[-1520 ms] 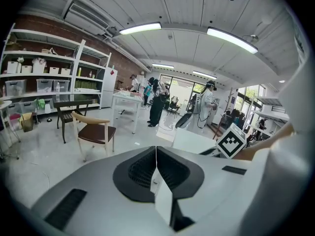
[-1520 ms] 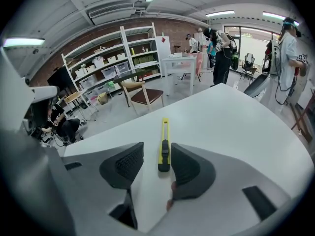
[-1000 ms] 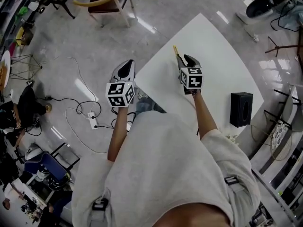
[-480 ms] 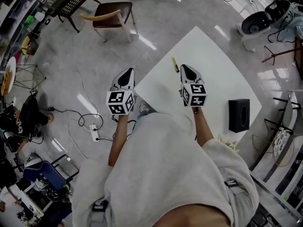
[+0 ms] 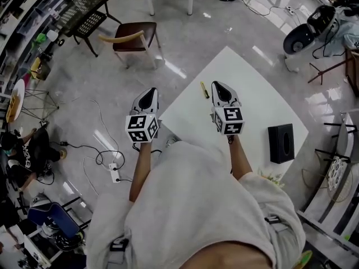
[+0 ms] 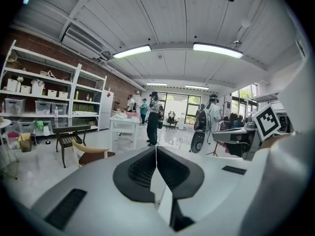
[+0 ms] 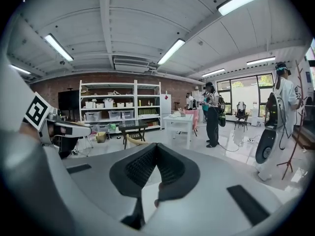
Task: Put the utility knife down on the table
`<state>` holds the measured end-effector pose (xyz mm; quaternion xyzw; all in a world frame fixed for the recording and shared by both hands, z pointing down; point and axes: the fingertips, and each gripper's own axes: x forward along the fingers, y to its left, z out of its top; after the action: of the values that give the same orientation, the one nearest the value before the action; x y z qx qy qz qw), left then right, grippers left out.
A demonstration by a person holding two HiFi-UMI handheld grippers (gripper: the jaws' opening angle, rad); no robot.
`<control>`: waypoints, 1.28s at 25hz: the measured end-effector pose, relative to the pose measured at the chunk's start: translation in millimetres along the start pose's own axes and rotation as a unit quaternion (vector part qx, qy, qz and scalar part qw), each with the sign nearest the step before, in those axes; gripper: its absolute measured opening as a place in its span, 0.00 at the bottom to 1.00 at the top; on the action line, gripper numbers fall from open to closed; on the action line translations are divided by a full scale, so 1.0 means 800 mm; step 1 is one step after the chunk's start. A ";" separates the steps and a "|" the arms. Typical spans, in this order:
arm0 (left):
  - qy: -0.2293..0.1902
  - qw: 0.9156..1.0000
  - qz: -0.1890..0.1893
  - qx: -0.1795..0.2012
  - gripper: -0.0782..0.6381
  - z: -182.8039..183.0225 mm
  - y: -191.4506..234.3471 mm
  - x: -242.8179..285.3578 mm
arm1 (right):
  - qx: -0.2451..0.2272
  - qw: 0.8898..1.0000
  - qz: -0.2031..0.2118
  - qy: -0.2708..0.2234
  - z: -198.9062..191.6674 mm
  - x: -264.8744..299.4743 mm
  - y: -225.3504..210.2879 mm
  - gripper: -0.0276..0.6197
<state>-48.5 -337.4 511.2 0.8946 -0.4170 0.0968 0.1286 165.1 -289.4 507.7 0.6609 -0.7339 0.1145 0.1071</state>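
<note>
The glossy grey floor (image 5: pixel 84 105) is filling most of the head view; a white table (image 5: pixel 255 80) is standing on it, turned corner-on to the person (image 5: pixel 190 206), who is wearing a light top and standing at the table's near edge; a wooden chair with a dark seat (image 5: pixel 134 35) is sitting well apart from the table on the upper left; a black box (image 5: pixel 280 143) is resting near the table's right edge; a white power strip (image 5: pixel 114 175) with its cables is lying on the floor to the left.

The person is holding out both tools; the left gripper (image 5: pixel 148 92) is hanging over the floor just off the table's left edge, and the left gripper view is showing its jaws (image 6: pixel 156 150) pressed together with nothing between them; the right gripper (image 5: pixel 217 85) is hanging over the table, and its own view is showing its jaws (image 7: pixel 156 149) likewise closed tip to tip and gripping nothing (both views are looking out level across a room with shelving and standing people, not down at the tabletop).

The utility knife (image 5: pixel 205 89), small and yellow, is lying flat on the white table near its left edge; it is sitting just to the left of the right gripper's nose in the head view, outside the jaws.
</note>
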 end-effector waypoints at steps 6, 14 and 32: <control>-0.017 1.000 0.000 0.012 0.14 0.024 -0.002 0.005 | -0.003 1.000 0.001 -0.014 0.012 -0.002 0.001 0.09; -0.038 0.999 -0.001 0.026 0.14 0.051 0.000 0.007 | -0.008 0.999 0.001 -0.036 0.032 -0.005 0.004 0.09; -0.033 0.999 0.003 0.027 0.14 0.044 -0.005 -0.001 | -0.017 0.999 0.012 -0.029 0.029 -0.004 0.010 0.09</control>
<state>-43.3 -345.3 476.9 0.8992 -0.4207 0.0788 0.0902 157.1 -292.4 484.7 0.6534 -0.7462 0.0840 0.0961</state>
